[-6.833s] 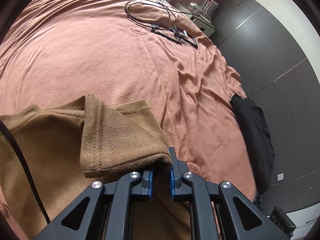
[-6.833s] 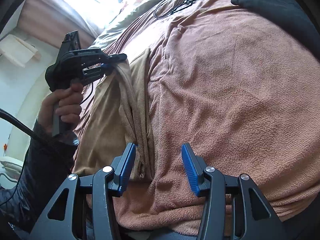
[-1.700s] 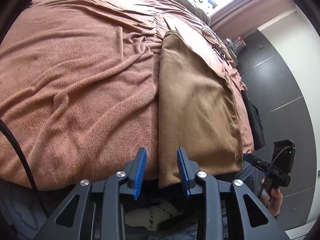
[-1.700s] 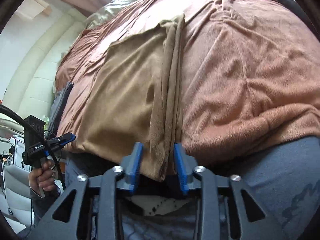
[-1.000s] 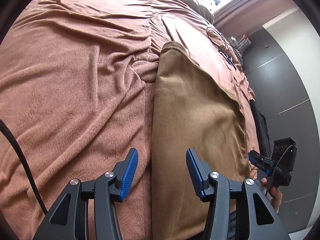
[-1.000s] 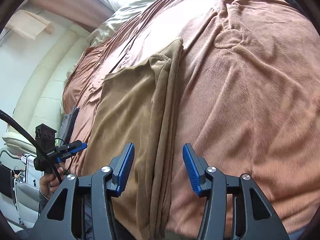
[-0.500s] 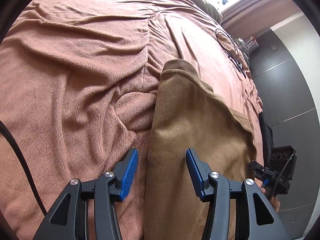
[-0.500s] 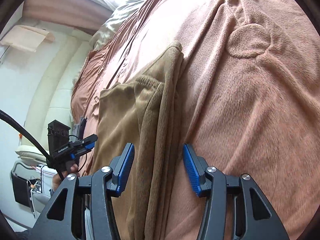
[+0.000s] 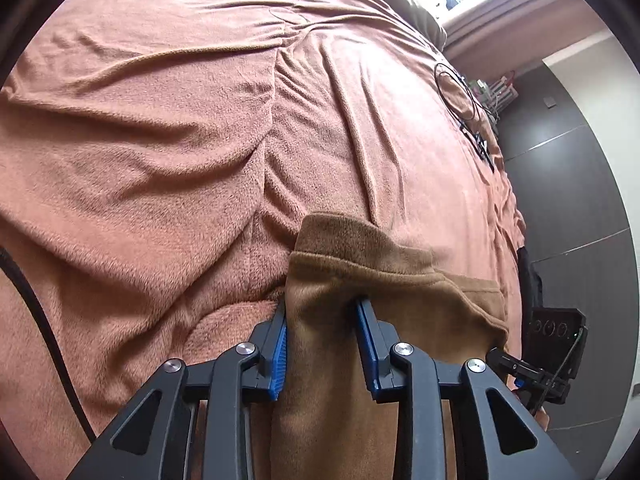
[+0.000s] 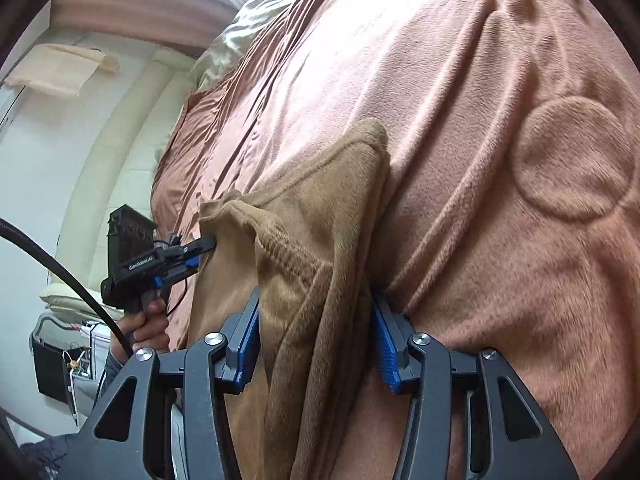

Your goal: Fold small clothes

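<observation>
With jaws of left gripper (image 9: 322, 322) and right gripper (image 10: 316, 334) straddling, not yet clamped on, the far edge of the brown garment (image 9: 384, 280) on the bedspread (image 9: 160, 140): clamp both, then fold toward near edge.

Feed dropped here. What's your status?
Left gripper and right gripper both straddling the brown garment's far edge, not clamped. Nothing blocking.

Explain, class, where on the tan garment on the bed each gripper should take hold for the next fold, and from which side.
Best guess: the two far corners of the tan garment. The left gripper comes from the near edge along the left folded edge, the right gripper along the thick stacked right edge. Both edges run straight away from the grippers, and the open fingers already straddle them on the pink blanket.
</observation>
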Available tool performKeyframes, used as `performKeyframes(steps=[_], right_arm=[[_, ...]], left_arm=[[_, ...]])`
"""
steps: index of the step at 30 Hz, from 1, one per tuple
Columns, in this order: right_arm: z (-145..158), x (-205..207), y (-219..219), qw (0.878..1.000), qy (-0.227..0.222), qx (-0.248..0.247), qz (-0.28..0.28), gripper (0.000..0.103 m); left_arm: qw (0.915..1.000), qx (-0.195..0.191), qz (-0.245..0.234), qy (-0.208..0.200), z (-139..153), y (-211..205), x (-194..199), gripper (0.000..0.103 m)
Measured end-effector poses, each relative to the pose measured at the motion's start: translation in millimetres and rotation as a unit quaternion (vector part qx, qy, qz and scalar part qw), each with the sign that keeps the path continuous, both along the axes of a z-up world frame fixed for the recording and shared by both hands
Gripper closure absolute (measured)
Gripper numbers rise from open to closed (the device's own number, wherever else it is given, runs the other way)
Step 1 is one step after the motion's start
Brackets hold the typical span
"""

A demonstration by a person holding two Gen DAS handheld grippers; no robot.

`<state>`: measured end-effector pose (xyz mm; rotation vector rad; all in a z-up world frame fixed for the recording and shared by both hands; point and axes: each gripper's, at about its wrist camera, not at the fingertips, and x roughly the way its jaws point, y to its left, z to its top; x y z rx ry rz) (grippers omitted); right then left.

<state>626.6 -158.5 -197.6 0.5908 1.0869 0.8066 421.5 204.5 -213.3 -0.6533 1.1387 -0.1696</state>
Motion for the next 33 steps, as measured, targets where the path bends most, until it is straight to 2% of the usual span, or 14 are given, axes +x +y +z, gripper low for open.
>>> performKeyframes(steps=[4, 9, 12, 15, 18, 23, 33], right_arm=[[-6.0, 10.5, -1.1, 1.000, 0.006, 0.011, 0.009, 0.063], [-9.1, 17.3, -0.9, 1.000, 0.003, 0.006, 0.014, 0.075], [-7.8, 16.2, 2.3, 1.000, 0.002, 0.000, 0.004, 0.085], [4.6, 3.7, 6.4, 0.999, -0.017, -0.028, -0.005, 0.089], [22.8, -10.1, 13.3, 0.998, -0.044, -0.045, -0.013, 0.090], [42.7, -32.1, 13.1, 0.997, -0.065, -0.037, -0.022, 0.091], [82.6, -90.0, 11.4, 0.991, -0.111, -0.058, -0.038, 0.091]], left_arm=[[1.0000, -0.005, -0.007, -0.004, -2.4, 0.7, 6.2, 0.074], [0.9996, -0.027, -0.002, -0.006, -3.5, 8.2, 7.5, 0.091], [0.9990, -0.043, -0.003, -0.015, 0.8, 11.2, 4.7, 0.095], [0.9985, -0.049, -0.005, -0.025, 11.5, 10.4, 0.7, 0.096], [0.9975, -0.056, -0.011, -0.041, 28.4, 8.7, -5.1, 0.096], [0.9951, -0.061, -0.024, -0.073, 60.3, 3.5, -16.3, 0.096], [0.9880, -0.072, -0.040, -0.131, 117.8, -12.4, -47.2, 0.096]])
